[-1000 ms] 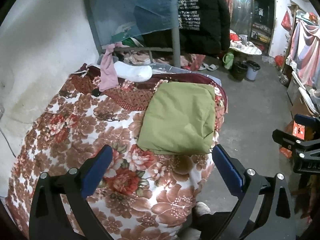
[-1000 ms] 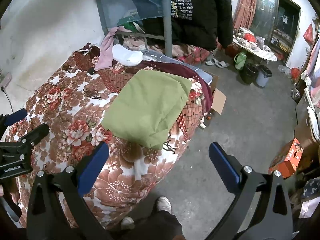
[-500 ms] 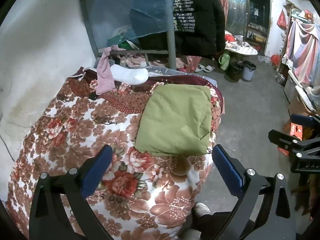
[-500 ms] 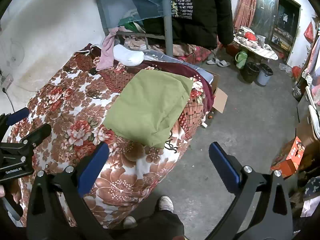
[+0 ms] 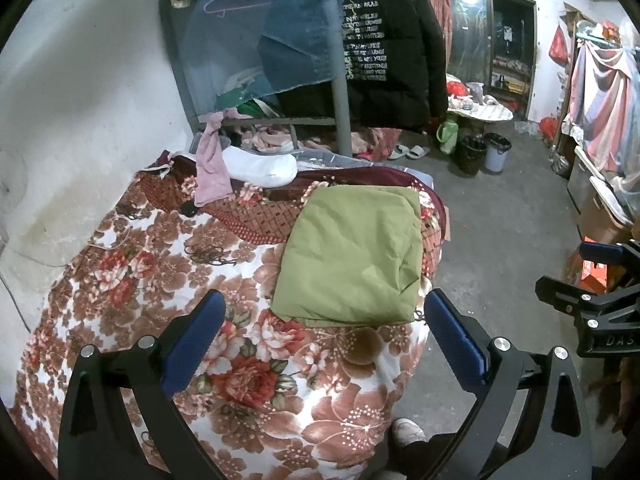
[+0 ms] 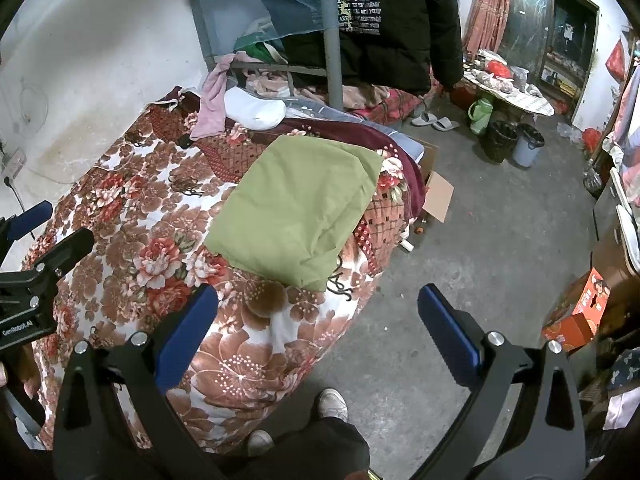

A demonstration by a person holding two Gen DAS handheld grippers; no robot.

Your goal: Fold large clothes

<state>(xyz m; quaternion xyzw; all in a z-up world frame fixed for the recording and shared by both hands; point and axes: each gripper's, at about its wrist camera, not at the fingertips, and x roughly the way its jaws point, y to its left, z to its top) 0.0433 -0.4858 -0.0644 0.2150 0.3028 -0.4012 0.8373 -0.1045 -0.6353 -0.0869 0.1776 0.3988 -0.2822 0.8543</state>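
Observation:
An olive-green garment (image 5: 352,256) lies folded into a flat rectangle on the floral bedspread (image 5: 160,280), near the bed's right edge; it also shows in the right wrist view (image 6: 296,204). My left gripper (image 5: 325,312) is open and empty, held back from the bed just short of the garment's near edge. My right gripper (image 6: 318,304) is open and empty, held above the bed's corner and the floor, apart from the garment. Each gripper shows at the side of the other's view.
A pink cloth (image 5: 210,168) and a white garment (image 5: 260,168) lie at the bed's far end by a metal rack (image 5: 340,92) with a hanging black jacket (image 5: 392,48). Bins (image 5: 484,156), a thermos, slippers and an orange box (image 6: 580,308) stand on the concrete floor. The person's shoes (image 6: 332,404) are below.
Both grippers have drawn back and up a little from the bed, so the garment looks slightly smaller. The garment has not moved. Both grippers stay open.

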